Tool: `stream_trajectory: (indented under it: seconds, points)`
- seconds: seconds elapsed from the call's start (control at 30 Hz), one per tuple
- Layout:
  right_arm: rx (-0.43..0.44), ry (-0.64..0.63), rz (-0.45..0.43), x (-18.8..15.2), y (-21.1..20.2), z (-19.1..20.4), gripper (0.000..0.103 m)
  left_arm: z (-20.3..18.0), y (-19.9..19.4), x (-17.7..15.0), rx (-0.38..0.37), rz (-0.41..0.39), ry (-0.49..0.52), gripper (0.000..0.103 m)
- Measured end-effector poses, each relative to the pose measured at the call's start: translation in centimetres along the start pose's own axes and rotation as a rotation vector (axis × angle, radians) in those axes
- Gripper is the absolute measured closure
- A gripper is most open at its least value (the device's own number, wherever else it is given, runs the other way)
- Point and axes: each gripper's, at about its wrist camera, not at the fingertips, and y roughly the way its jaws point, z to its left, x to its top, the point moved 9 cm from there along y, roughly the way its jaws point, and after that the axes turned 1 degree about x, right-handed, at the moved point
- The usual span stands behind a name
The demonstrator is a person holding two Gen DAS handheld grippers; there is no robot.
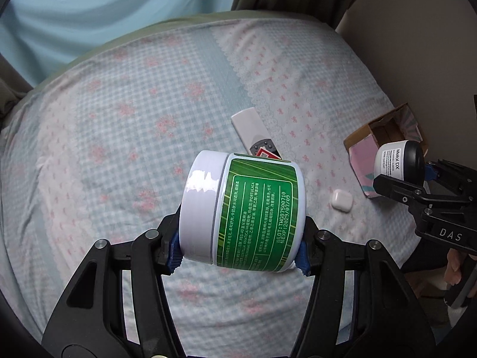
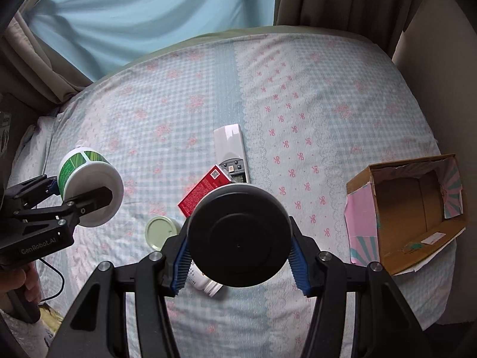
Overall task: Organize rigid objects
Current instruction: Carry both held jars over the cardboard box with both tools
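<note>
Black hand-held gripper [image 1: 240, 256]; blue ribbed pads [image 2: 299, 264]; silver screws; "GenRobot.AI" marking

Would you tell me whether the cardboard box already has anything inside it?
No, the cardboard box lies open on the bed with only its bare brown inside showing.

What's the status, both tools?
Left tool shut on green-label jar, right tool shut on black-lid jar, both held above the bed. Cardboard box open at right, nothing blocking it.

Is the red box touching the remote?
Touching. In the right wrist view the red box lies across the button end of the remote, its upper corner overlapping the remote with no bedsheet visible between them.
</note>
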Motion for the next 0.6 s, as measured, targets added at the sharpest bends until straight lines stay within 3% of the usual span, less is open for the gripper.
stream_trajectory:
  seconds: [0.3,0.6]
  points:
    - [0.036,-0.066,-0.045,-1.6,-7.6,-1.8,0.051,-6.3,-6.3,-0.7,-0.006,-0.079,-0.051,0.049]
    - [0.042,-0.083,-0.089,-2.2,-13.1,-11.9,0.051,-18.4,-7.7,0.9,-0.019,-0.134,-0.093,0.049]
